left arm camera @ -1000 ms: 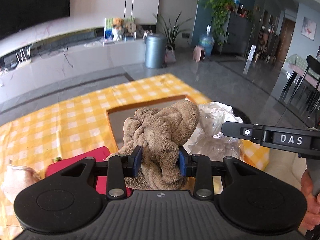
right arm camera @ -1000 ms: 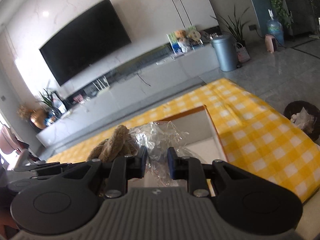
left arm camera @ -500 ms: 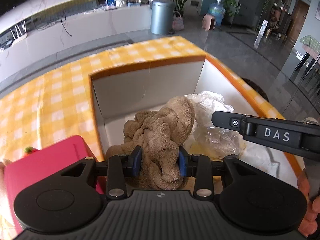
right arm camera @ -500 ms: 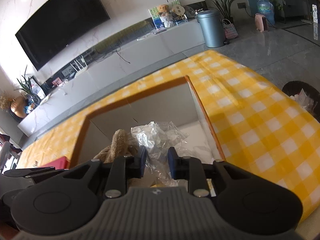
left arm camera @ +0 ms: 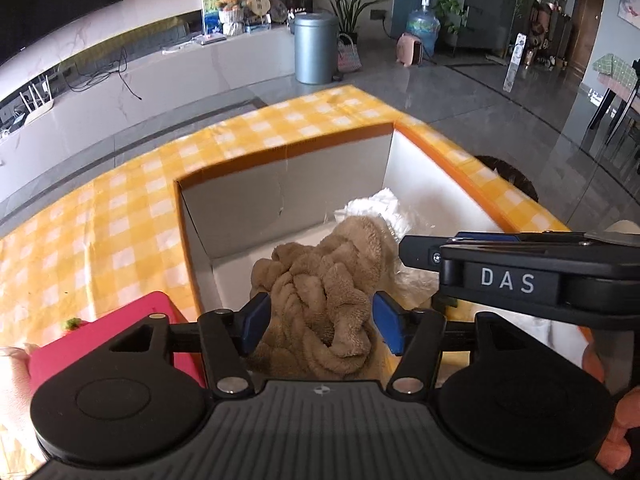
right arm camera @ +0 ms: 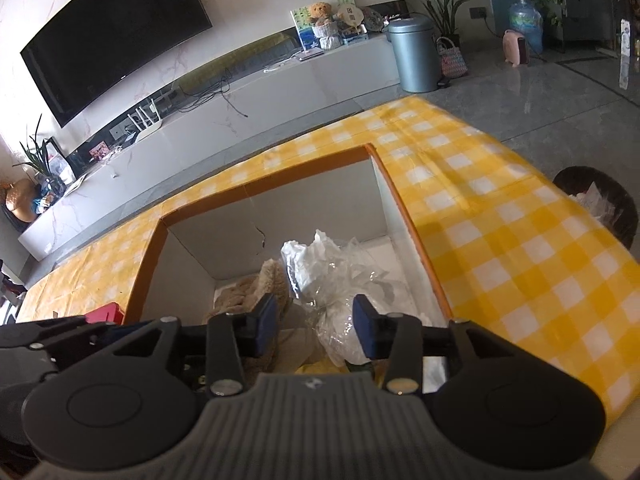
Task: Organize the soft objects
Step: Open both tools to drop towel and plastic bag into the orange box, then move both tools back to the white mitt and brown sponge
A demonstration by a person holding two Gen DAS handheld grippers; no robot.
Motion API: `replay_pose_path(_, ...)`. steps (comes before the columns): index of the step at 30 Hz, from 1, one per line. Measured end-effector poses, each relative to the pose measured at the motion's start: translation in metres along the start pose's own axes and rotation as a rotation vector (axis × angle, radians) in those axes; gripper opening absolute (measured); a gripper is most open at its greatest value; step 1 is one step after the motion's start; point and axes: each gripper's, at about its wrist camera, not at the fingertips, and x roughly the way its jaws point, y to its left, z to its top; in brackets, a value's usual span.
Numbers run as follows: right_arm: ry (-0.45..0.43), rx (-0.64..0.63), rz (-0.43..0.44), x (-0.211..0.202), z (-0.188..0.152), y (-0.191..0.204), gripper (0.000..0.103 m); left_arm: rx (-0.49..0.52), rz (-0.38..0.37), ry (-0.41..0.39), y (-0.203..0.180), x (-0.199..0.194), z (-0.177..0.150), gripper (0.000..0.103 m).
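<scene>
A brown fluffy towel [left arm camera: 324, 296] lies bunched between the blue pads of my left gripper [left arm camera: 320, 326], whose jaws stand wide with the towel resting in the orange-rimmed white box [left arm camera: 280, 196]. My right gripper [right arm camera: 314, 328] is open over the same box [right arm camera: 280, 216], its pads apart around a crumpled clear plastic bag [right arm camera: 336, 276]. The towel [right arm camera: 256, 288] sits left of the bag. In the left wrist view the bag [left arm camera: 380, 212] lies behind the towel, and the right gripper's body [left arm camera: 512, 276] crosses from the right.
The box sits on a yellow checked tablecloth [left arm camera: 120, 216]. A pink-red object [left arm camera: 120, 336] lies left of the box. A dark waste basket [right arm camera: 600, 204] stands on the floor to the right. A TV console and grey bin [left arm camera: 316, 48] are far behind.
Both grippers have lowered into the box and opened: the left jaws spread off the towel, the right jaws spread off the plastic bag. Both items now rest in the box.
</scene>
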Motion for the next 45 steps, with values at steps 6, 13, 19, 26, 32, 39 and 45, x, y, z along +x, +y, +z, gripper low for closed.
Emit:
replay_pose_path(6,-0.064,-0.029,-0.022,-0.032,0.003,0.010,0.057,-0.032,-0.009,-0.060,0.006,-0.035,0.001,0.070)
replay_pose_path(13,-0.219,-0.101,-0.028,-0.093,-0.011,0.035,0.062,-0.047,0.013,-0.216,0.014,-0.098,-0.016,0.070)
replay_pose_path(19,-0.251,-0.080,0.017,-0.128,-0.052,0.056,0.065,-0.032,0.055,-0.304,0.017,-0.145,-0.053,0.070)
replay_pose_path(26,-0.194,-0.032,0.054,-0.144,-0.112,0.075,0.068,-0.080,0.105,-0.299,0.031,-0.175,-0.103,0.070)
replay_pose_path(32,-0.116,-0.038,0.055,-0.142,-0.151,0.091,0.069,-0.210,0.108,-0.238,0.061,-0.186,-0.142,0.070)
replay_pose_path(39,-0.081,-0.142,0.054,-0.136,-0.182,0.120,0.069,-0.312,0.142,-0.158,0.098,-0.190,-0.188,0.070)
replay_pose_path(45,-0.052,-0.233,0.064,-0.130,-0.198,0.145,0.069,-0.375,0.164,-0.130,0.124,-0.196,-0.216,0.070)
